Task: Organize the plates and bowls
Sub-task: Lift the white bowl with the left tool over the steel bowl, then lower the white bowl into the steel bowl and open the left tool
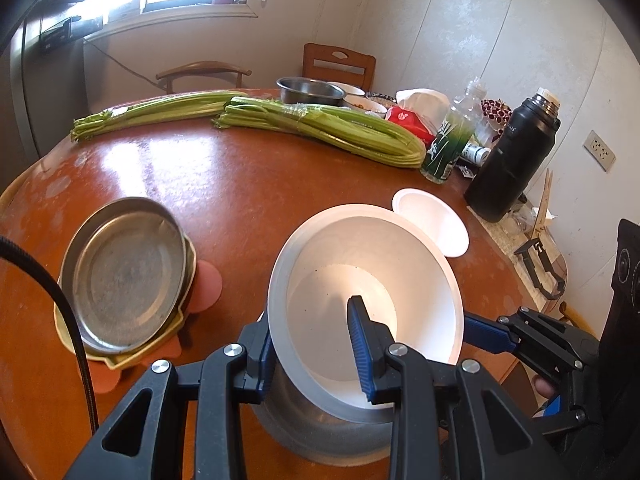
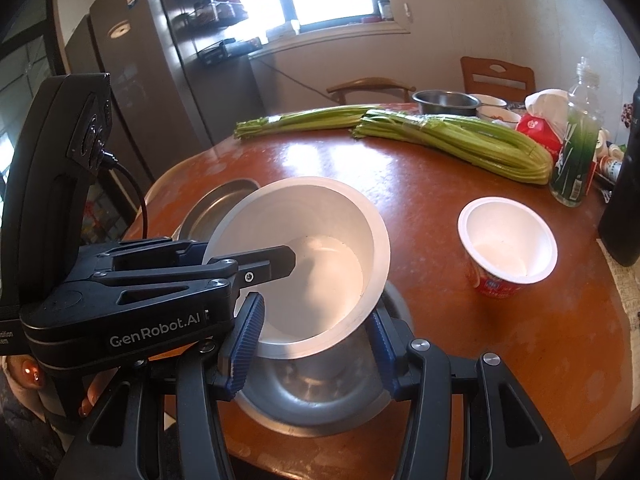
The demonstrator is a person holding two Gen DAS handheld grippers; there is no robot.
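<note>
A white bowl (image 1: 360,264) (image 2: 320,240) hangs tilted just above a steel bowl (image 1: 320,436) (image 2: 312,400) that sits on the round brown table (image 1: 224,184). My left gripper (image 1: 312,320) is shut on the white bowl's rim. One finger (image 2: 276,262) lies inside the bowl and the other is outside the wall. My right gripper (image 2: 316,312) has its jaws apart, with the pads (image 2: 246,340) flanking the white bowl's near lower edge over the steel bowl. I see no clear squeeze. One of its fingers (image 1: 488,334) shows beside the bowl's right rim.
A steel plate (image 1: 128,276) (image 2: 216,204) rests on a yellowish tray (image 1: 120,360) at the left. A small red-sided white cup (image 1: 432,220) (image 2: 508,240) stands to the right. Celery bundles (image 1: 320,128), a green bottle (image 1: 444,148), a black flask (image 1: 512,160) and another steel bowl (image 1: 310,90) crowd the far side.
</note>
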